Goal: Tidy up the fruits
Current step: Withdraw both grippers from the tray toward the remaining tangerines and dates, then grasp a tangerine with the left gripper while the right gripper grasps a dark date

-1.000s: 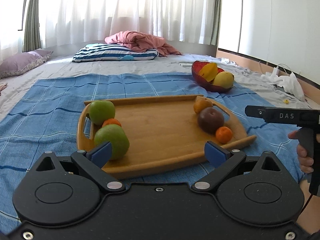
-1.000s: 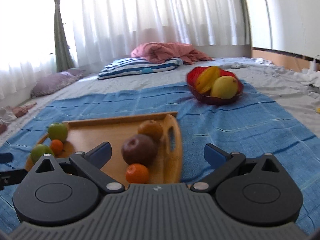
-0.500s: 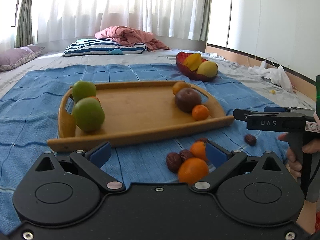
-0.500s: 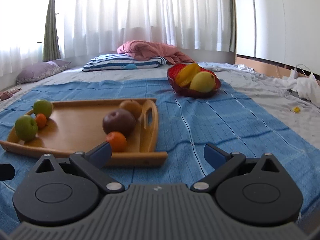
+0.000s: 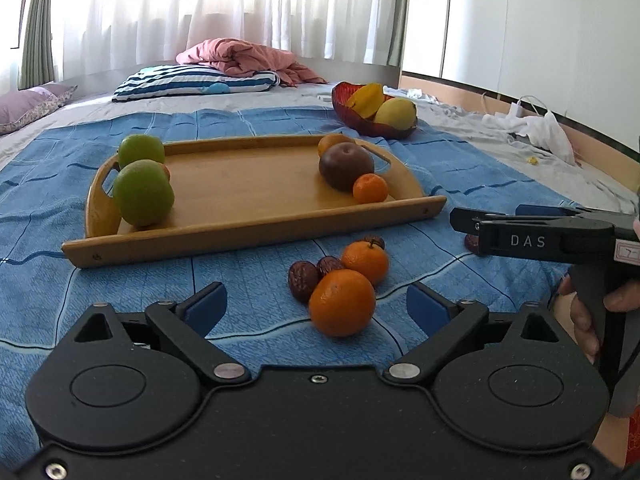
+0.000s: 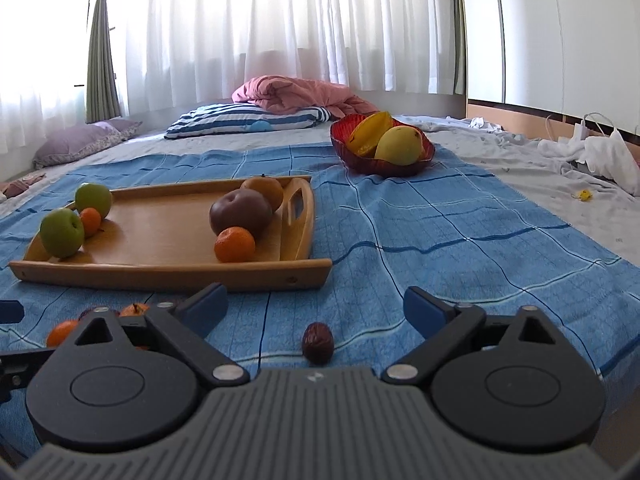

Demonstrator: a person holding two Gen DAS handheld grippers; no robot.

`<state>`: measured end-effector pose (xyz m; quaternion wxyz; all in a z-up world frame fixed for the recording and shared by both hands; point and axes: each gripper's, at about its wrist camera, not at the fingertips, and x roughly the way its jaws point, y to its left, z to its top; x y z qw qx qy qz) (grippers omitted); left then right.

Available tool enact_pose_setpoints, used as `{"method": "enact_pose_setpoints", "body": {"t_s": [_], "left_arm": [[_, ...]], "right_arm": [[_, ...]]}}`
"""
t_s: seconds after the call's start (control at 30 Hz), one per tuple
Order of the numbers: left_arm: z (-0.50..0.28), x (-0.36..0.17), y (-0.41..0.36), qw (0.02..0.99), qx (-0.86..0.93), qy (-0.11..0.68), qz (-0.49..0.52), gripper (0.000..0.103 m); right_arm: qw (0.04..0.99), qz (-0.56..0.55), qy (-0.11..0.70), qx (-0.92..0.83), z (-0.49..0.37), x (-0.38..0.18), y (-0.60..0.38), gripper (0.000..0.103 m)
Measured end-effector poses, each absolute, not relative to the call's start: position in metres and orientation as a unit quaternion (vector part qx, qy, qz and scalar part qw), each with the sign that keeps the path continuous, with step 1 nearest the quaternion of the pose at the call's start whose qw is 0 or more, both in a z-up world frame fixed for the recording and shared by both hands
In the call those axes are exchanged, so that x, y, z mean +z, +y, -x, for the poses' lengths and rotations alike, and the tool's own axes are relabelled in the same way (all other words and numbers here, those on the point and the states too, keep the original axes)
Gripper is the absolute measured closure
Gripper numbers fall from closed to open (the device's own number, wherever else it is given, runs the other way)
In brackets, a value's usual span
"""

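1. Directly ahead of the left gripper [image 5: 316, 306], a round orange tangerine [image 5: 342, 302] lies on the blue checked blanket [image 5: 240, 276], between closing jaws, untouched.
2. Beyond it sits a smaller tangerine [image 5: 365, 262] with wrinkled brown dates [image 5: 302, 280].
3. Farther ahead rests the wooden tray [image 5: 248, 216].
4. Ahead of the right gripper [image 6: 316, 306], whose jaws stand apart, lies a single dark date [image 6: 317, 342].

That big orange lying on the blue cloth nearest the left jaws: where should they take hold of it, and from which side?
Across its widest middle, coming from the near side, probably. The orange is round and lies free toward the left gripper, whose closing jaws already flank it; dates crowd its far left.
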<state>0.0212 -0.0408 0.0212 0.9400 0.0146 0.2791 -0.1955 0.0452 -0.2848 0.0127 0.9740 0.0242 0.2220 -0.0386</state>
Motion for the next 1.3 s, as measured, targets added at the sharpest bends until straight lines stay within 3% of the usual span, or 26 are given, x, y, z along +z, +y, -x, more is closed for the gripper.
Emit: {"method": "enact_pose_setpoints", "body": {"t_s": [0.23, 0.37, 0.63, 0.83, 1.3], "left_arm": [[-0.022, 0.018, -0.045, 0.936, -0.195, 0.294, -0.004, 0.024], [-0.022, 0.018, -0.047, 0.935, -0.196, 0.294, 0.001, 0.028], [-0.025, 0.016, -0.051, 0.929, -0.200, 0.311, 0.010, 0.051], [-0.027, 0.015, -0.051, 0.926, -0.203, 0.318, 0.015, 0.056], [-0.030, 0.013, -0.058, 0.926, -0.202, 0.320, 0.008, 0.056]], "right_arm": [[0.972, -0.029, 0.228, -0.040, -0.045, 0.007, -0.282, 0.025], [0.974, -0.021, 0.225, -0.031, -0.044, 0.004, -0.278, 0.036], [0.971, -0.020, 0.238, -0.031, -0.046, 0.002, -0.277, 0.056], [0.969, -0.013, 0.243, -0.031, -0.047, 0.000, -0.275, 0.061], [0.966, -0.006, 0.255, -0.031, -0.052, -0.003, -0.272, 0.068]]}}
